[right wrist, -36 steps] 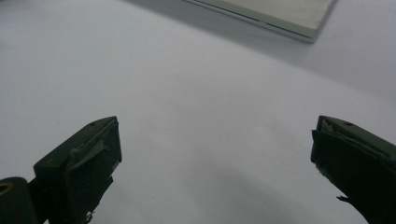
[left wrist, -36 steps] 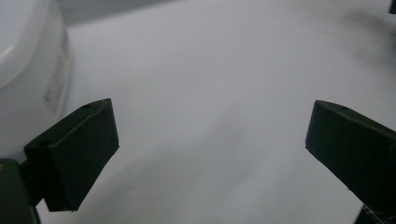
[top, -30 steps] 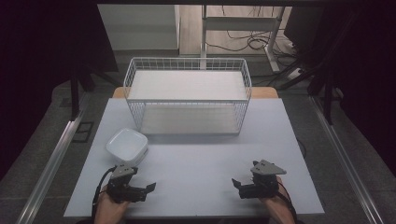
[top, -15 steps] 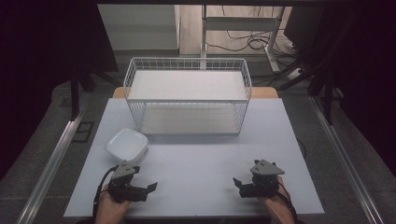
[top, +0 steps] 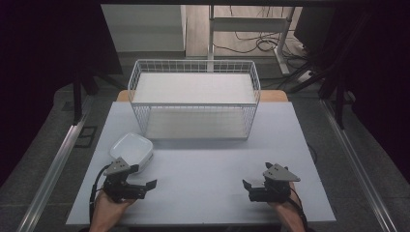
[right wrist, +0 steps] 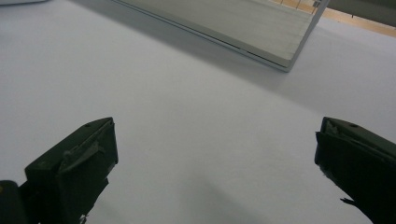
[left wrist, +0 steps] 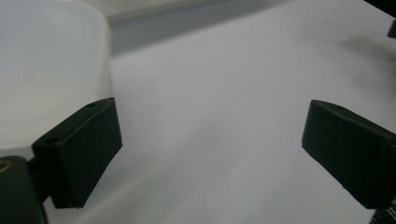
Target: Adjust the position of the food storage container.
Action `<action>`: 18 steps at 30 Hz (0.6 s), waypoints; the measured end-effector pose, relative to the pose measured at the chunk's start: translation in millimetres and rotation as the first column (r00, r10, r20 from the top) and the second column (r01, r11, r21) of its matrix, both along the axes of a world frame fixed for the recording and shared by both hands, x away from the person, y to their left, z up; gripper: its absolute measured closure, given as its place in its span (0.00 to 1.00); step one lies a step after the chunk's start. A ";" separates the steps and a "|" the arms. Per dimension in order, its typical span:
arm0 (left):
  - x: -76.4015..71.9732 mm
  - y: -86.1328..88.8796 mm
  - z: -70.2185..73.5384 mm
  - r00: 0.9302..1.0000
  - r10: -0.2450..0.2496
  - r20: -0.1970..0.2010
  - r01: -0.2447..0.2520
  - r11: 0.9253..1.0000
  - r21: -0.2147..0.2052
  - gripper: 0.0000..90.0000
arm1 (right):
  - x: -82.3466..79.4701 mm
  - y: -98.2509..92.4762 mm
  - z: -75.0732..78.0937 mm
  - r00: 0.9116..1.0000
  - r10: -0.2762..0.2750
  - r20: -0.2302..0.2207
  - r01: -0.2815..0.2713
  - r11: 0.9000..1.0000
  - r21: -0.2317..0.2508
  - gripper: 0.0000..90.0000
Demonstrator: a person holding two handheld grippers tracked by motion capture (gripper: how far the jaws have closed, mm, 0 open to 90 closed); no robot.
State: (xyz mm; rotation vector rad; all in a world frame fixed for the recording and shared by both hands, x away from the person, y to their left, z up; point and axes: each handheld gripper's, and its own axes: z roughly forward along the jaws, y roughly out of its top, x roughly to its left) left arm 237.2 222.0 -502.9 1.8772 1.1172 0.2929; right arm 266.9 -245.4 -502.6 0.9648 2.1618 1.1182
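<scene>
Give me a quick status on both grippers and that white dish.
Left gripper open, beside the white dish, not gripping it. Right gripper open, holding nothing. Wire basket stands beyond, nothing between dish and basket.

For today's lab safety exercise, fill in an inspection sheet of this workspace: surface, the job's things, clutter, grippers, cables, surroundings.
Surface: pale table, flat, bare between the two grippers.
Job's things: white dish near the table's left edge, empty, just ahead of the left gripper; white wire basket at the far middle, upright, nothing seen inside.
Clutter: nothing seen.
Grippers: left gripper low over the table, jaws open, the dish beside one jaw, not between them; right gripper low over the near right, jaws open, holding nothing.
Cables: black cable loops from the left gripper; loose cords on the floor beyond the table.
Surroundings: dark curtains at both sides, metal rail along the left.
</scene>
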 end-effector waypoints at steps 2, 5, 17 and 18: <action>3.6 3.3 3.3 1.000 0.011 0.006 -0.011 1.000 0.013 0.09 | 0.4 0.1 -0.7 1.000 -0.002 -0.004 0.002 1.000 -0.003 0.00; 11.2 10.2 7.5 0.999 0.032 0.015 -0.032 0.999 0.043 0.17 | 0.3 1.4 -0.9 1.000 0.002 -0.007 -0.002 1.000 -0.001 0.00; 45.9 41.1 17.6 0.994 0.111 0.006 -0.111 0.992 0.058 0.45 | 0.9 1.5 -1.2 1.000 -0.013 -0.009 0.013 1.000 0.011 0.00; 48.6 43.1 17.7 0.993 0.117 0.002 -0.117 0.991 0.058 0.48 | 0.6 1.8 -1.2 1.000 -0.014 -0.008 0.014 1.000 0.008 0.00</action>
